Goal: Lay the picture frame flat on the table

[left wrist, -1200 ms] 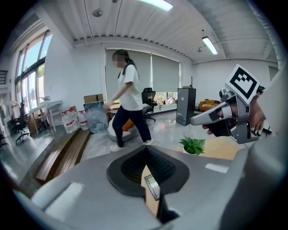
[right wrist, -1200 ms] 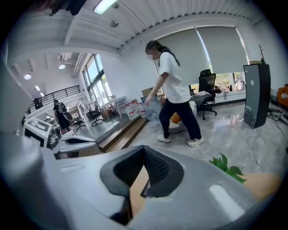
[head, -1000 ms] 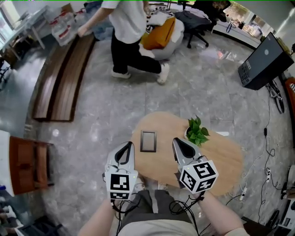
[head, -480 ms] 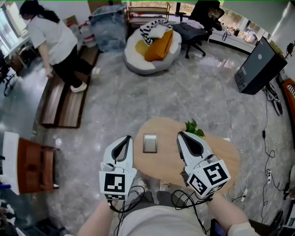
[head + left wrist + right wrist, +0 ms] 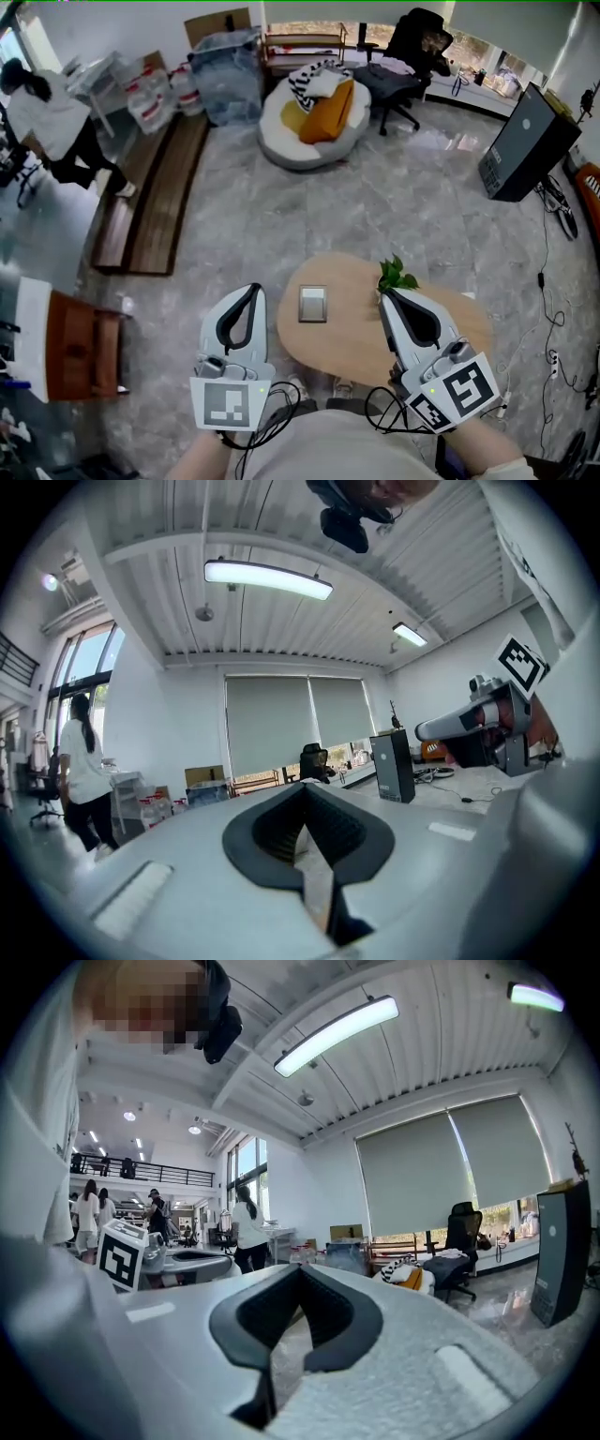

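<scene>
Picture frame [image 5: 312, 303]: flat on the table [image 5: 352, 352], face up, on the left half of the wooden top. Well apart from the plant [image 5: 396, 275] at the far edge. Touched by nothing.

Left gripper [image 5: 250, 289]: held off the table's left side, clear of the top. Jaws closed tip to tip, nothing between them.

Right gripper [image 5: 387, 294]: over the right part of the table, near the plant, not touching it. Jaws fully closed as well, empty.

Task state, as a judgement: looks finished, with the frame already lying flat and both grippers clear of it.

Handling, judged from looks only:
- Small and thin, so probably light; 1 gripper should be enough.
- Stiff rim, so no sag expected when lifted by an edge.
- Pale smooth centre, possibly glass: treat as fragile and slippery, no pressing on the face.
- Lying flat leaves little edge to pinch. Best hold across the 2 long sides of the rim, jaws low against the tabletop.
- Likely to slide on the smooth wood if nudged from 1 side only.
</scene>
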`<state>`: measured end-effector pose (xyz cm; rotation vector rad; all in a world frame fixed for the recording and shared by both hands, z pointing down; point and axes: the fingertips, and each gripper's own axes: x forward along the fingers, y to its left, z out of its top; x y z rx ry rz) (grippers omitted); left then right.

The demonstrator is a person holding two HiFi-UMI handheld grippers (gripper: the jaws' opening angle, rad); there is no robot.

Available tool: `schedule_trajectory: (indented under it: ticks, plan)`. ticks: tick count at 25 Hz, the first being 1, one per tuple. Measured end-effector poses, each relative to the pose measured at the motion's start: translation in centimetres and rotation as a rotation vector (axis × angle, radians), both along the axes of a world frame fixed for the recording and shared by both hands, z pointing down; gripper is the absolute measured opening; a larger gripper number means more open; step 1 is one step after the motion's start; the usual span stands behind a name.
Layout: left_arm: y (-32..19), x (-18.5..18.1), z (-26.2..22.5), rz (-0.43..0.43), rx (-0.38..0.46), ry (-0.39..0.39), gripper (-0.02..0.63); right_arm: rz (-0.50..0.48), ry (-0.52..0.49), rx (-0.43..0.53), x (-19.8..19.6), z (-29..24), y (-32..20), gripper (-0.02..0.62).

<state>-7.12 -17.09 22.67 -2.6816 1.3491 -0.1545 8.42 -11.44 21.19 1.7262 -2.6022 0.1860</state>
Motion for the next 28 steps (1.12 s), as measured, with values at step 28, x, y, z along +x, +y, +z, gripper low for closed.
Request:
schedule_trajectory:
  ticks: [28]
  plan:
    - [3.3, 0.8, -1.8, 0.046, 0.078, -0.108, 0.020, 0.008, 0.043, 0.095, -0.2, -3.5, 3.1, 0.002]
